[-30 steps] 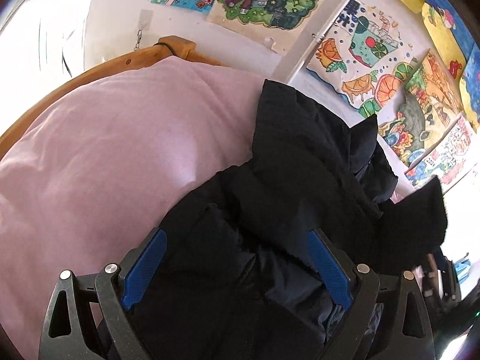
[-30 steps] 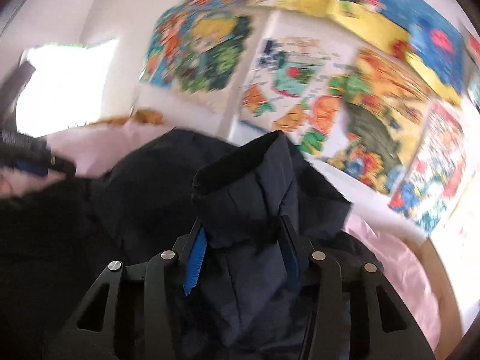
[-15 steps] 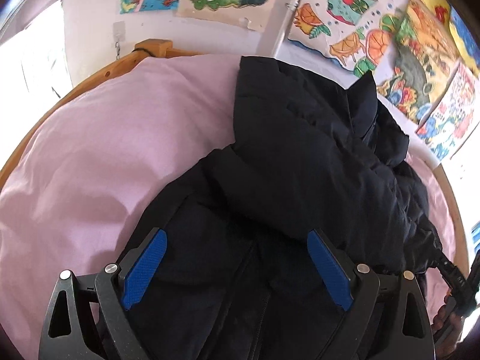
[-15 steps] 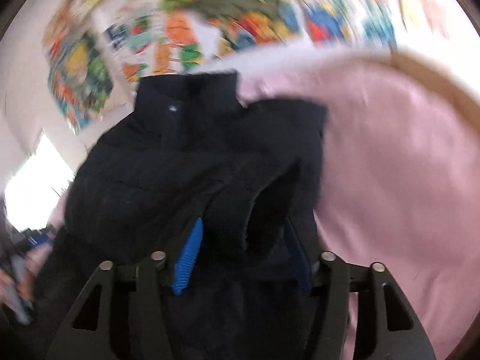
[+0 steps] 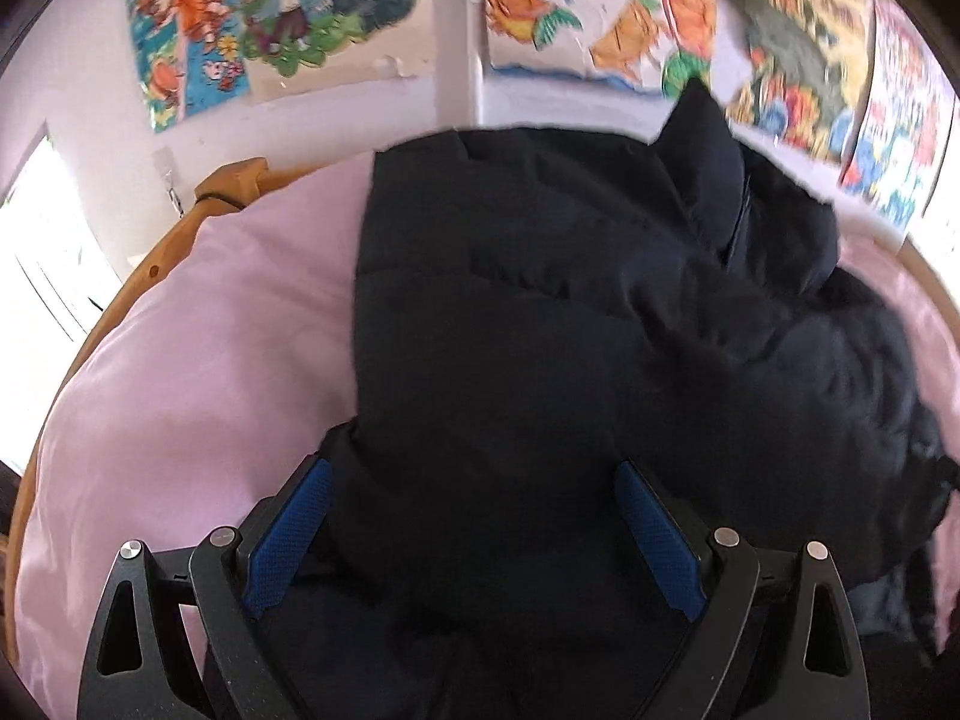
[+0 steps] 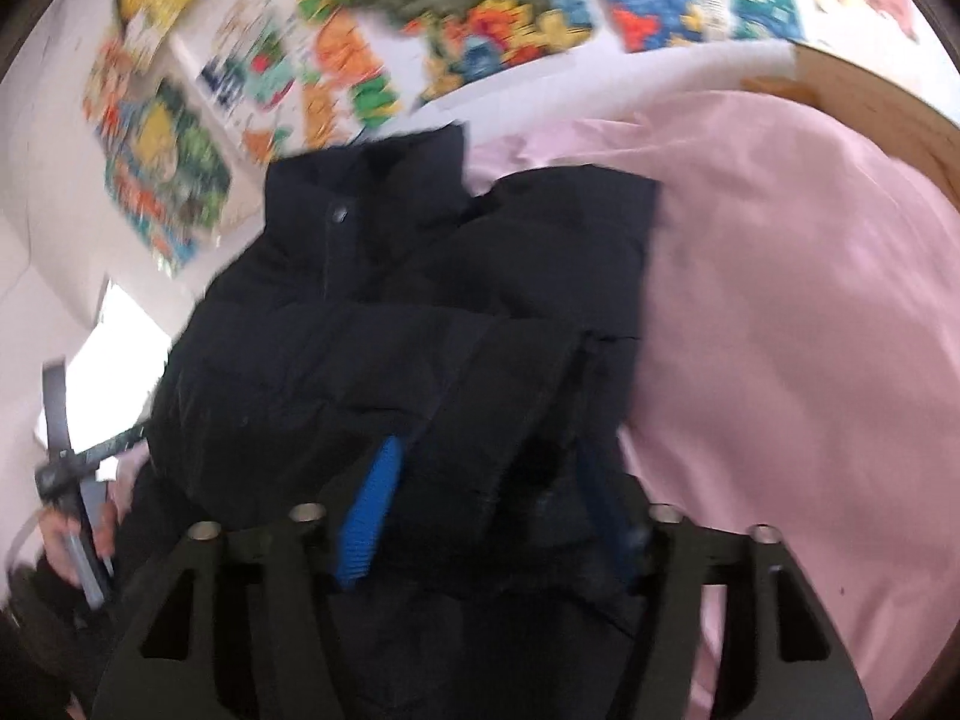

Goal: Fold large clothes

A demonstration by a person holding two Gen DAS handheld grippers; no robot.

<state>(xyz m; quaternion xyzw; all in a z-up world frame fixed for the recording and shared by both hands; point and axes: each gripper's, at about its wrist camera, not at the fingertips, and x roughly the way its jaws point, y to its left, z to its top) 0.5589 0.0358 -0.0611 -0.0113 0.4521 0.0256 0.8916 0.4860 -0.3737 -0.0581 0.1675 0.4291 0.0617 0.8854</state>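
Pink bedsheet, black puffer jacket, left claw spread wide, right claw clamping its sleeve, no legible writing.

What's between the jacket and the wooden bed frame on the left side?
Only bare pink sheet, seen in the left wrist view, between the black jacket and the wooden frame.
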